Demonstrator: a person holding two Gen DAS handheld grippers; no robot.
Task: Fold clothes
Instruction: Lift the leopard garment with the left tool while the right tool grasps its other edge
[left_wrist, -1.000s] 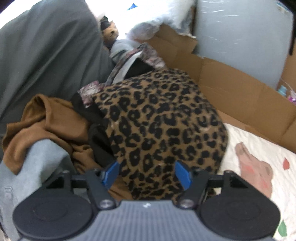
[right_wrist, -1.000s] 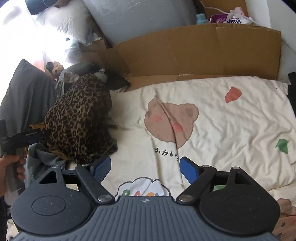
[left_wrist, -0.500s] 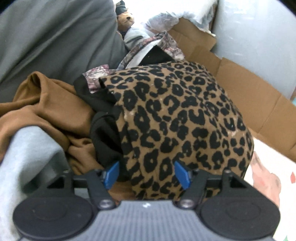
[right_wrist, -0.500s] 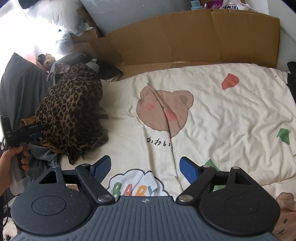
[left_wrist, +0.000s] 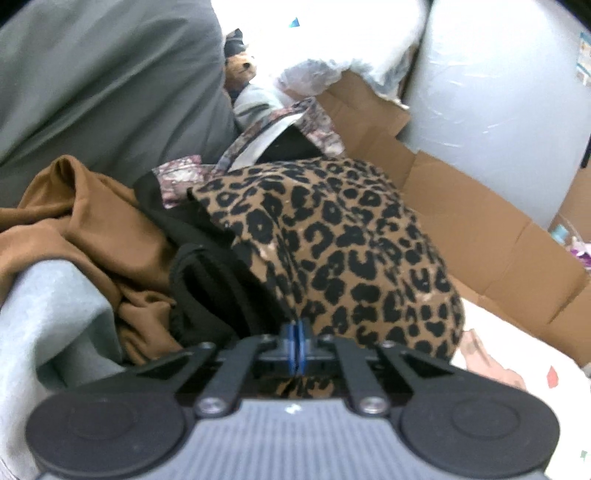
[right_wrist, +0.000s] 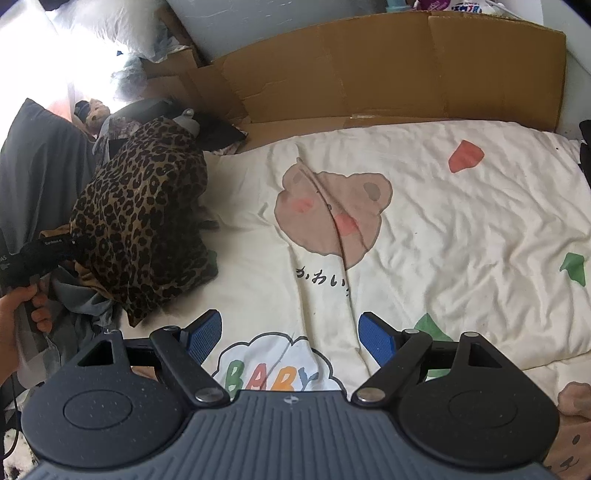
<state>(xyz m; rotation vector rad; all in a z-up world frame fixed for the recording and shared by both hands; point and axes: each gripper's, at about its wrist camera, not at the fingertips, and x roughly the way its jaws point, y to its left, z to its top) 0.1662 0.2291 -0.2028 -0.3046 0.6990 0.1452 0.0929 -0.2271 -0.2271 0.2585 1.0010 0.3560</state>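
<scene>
Our left claw (left_wrist: 296, 345) pinches the near edge of the leopard-print garment (left_wrist: 343, 251) atop the clothes pile; our right claw (right_wrist: 291, 338) hovers spread wide above the bear-print bedsheet (right_wrist: 443, 229).

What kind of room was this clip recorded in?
Most likely a bedroom, on a bed: a cream bedsheet printed with a bear and "BABY", a grey pillow, a small teddy bear, and a pile of clothes topped by a leopard-print garment.

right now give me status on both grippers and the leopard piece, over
Left gripper shut on leopard garment at pile's near edge. Right gripper open, empty, over bear quilt. Black garment and brown garment crowd the pile.
</scene>
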